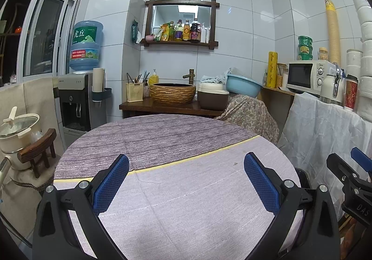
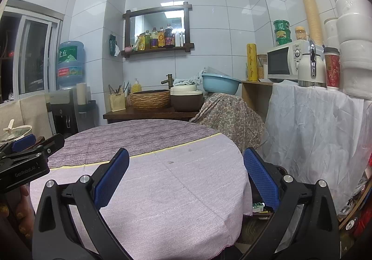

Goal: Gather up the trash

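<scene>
My left gripper (image 1: 186, 157) hangs open over the near part of a round table (image 1: 162, 134) covered in purple cloth, with nothing between its blue pads. To its right my right gripper (image 2: 186, 151) is open too, over the table's right side. Each one shows at the edge of the other's view: the right gripper (image 1: 346, 158) and the left gripper (image 2: 39, 142). Only tiny specks (image 2: 170, 162) lie on the cloth. Below the table's right edge a small green packet (image 2: 258, 207) lies in a dark bin (image 2: 280, 170), half hidden by my right finger.
Behind the table stand a wooden counter with a woven basin (image 1: 172, 93), a brown cooker (image 1: 212, 97) and a blue bowl (image 1: 244, 85). A white-draped shelf (image 2: 313, 125) with a microwave (image 2: 288, 61) is at the right. A water dispenser (image 1: 74, 101) and a pot (image 1: 18, 129) stand left.
</scene>
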Demonstrator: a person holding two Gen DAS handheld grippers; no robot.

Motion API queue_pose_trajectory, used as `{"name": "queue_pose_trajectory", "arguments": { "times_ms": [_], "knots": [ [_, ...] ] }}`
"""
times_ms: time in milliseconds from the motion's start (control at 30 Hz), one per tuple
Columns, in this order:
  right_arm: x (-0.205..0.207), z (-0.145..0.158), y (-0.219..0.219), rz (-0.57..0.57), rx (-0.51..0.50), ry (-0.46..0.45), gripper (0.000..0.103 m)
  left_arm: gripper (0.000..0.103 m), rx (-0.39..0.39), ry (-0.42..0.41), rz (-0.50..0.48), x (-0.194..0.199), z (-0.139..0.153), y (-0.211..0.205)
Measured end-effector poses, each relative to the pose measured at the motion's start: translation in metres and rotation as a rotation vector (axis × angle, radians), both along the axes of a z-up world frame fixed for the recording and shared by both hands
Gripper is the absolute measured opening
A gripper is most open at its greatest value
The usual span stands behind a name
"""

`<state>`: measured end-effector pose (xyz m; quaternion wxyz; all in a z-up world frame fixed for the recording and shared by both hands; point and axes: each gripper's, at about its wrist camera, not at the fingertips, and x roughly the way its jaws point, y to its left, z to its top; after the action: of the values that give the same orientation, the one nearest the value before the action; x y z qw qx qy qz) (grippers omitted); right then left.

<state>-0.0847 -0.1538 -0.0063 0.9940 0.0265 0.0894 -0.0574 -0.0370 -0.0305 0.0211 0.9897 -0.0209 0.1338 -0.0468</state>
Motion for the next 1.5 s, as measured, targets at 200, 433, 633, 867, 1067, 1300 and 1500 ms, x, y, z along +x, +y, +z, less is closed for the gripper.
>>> {"name": "queue_pose_trajectory", "arguments": {
  "times_ms": [200,433,633,867,1067,1300,1500],
  "knots": [
    [0.0,0.0003,-0.0007,0.001,-0.001,0.0,0.097,0.098,-0.001,0.006,0.0,0.0002,-0.0009,-0.0009],
    [0.0001,0.0001,-0.0015,0.003,0.001,0.003,0.097,0.098,-0.001,0.01,-0.002,0.0006,-0.0012,-0.0016],
    [-0.0001,0.0,0.0001,0.002,-0.001,0.003,0.097,0.098,0.0,0.013,-0.002,0.0007,-0.0019,-0.0018],
    [-0.0001,0.0005,-0.0006,0.004,0.002,0.005,0.097,0.098,-0.004,0.029,-0.006,0.0037,-0.0032,-0.0002],
    [0.0,0.0007,-0.0012,0.003,0.002,0.005,0.097,0.098,0.004,0.028,-0.005,0.0029,-0.0029,-0.0027],
    [0.0001,0.0009,-0.0011,0.003,0.002,0.005,0.097,0.098,0.015,0.018,0.003,0.0011,-0.0014,-0.0058],
    [0.0005,0.0005,-0.0022,0.005,0.004,0.009,0.097,0.098,0.009,0.019,0.007,0.0019,0.0002,-0.0043]
  ]
}}
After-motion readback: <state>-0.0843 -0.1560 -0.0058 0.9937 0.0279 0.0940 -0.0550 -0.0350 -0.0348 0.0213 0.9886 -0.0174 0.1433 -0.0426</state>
